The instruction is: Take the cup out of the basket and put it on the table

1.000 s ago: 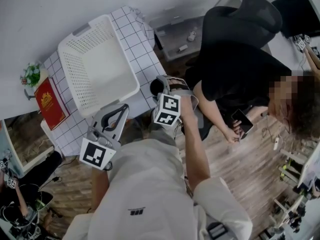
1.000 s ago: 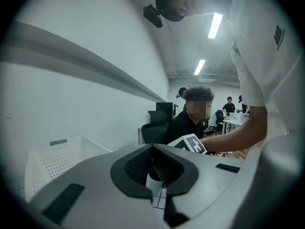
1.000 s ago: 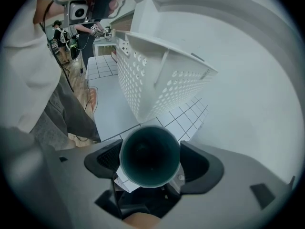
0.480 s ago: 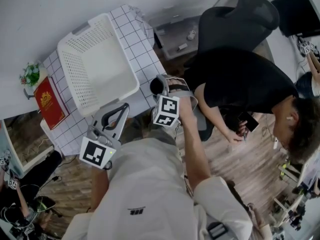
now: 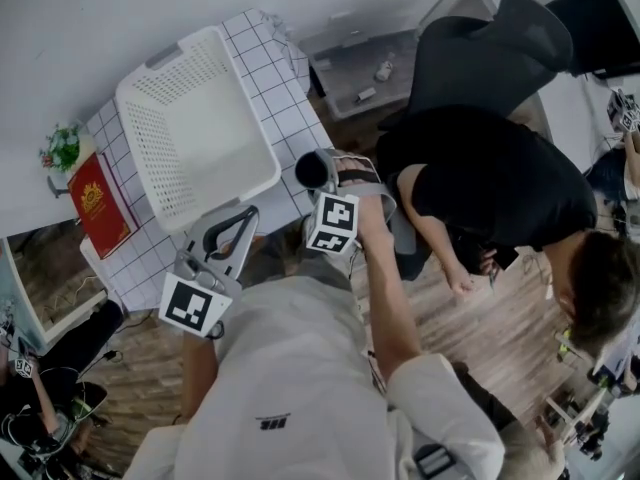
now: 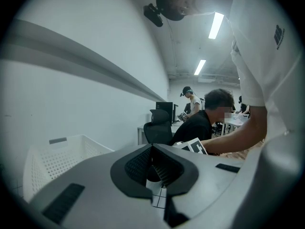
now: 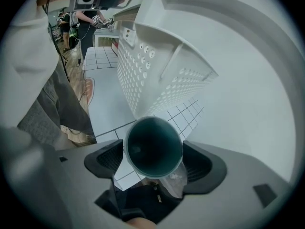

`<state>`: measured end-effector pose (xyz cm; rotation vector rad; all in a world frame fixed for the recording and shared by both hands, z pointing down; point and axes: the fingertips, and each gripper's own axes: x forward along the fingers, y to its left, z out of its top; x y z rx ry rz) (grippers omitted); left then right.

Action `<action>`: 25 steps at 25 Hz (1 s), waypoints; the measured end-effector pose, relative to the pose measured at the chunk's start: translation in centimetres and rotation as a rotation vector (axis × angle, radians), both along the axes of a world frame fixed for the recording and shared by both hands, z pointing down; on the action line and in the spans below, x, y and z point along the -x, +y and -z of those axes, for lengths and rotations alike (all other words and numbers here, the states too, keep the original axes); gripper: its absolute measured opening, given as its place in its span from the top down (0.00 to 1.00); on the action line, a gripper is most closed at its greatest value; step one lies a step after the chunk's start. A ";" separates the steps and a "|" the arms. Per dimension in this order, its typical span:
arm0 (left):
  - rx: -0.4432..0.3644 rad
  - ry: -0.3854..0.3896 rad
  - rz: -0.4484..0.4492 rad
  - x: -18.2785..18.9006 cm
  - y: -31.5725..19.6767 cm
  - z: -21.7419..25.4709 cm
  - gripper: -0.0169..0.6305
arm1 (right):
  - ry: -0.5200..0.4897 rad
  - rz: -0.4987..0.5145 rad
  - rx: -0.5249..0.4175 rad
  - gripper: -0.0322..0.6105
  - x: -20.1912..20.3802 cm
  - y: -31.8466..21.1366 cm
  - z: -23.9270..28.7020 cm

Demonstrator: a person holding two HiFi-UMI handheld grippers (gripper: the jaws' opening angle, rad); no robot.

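One dark cup (image 7: 153,147) sits pinched between the jaws of the right gripper (image 7: 155,162), just beside a corner of the single white basket (image 5: 150,118) at the edge of the checkered counter (image 5: 290,98). The left gripper (image 6: 153,168) has its jaws pressed together on nothing. One red book (image 5: 98,206) and one small plant (image 5: 62,150) lie left of the basket.

Plain white wall (image 5: 100,8) along the top of the head view. Against it, a small table (image 5: 285,98) under a white grid-patterned cloth, with a grey desk (image 5: 350,63) just beside. Black office chair (image 5: 500,43) near that desk. Brown wood-plank floor (image 5: 500,318) below. Lit strip lights (image 6: 216,25) overhead.
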<state>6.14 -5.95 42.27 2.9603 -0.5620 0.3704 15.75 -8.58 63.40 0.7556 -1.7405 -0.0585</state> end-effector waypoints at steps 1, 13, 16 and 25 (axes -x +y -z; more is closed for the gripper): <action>0.001 0.002 0.000 0.0 0.0 0.0 0.96 | 0.000 0.000 0.000 0.36 0.0 0.0 0.0; -0.001 0.011 -0.033 -0.7 0.0 0.1 0.96 | -0.016 -0.014 -0.012 0.36 0.1 1.8 1.3; -0.001 0.012 -0.040 -0.8 0.0 0.0 0.96 | -0.047 -0.034 -0.033 0.36 0.3 2.6 2.4; -0.009 0.013 -0.050 -1.5 0.0 0.4 0.96 | -0.137 -0.106 -0.147 0.36 -0.3 3.0 6.5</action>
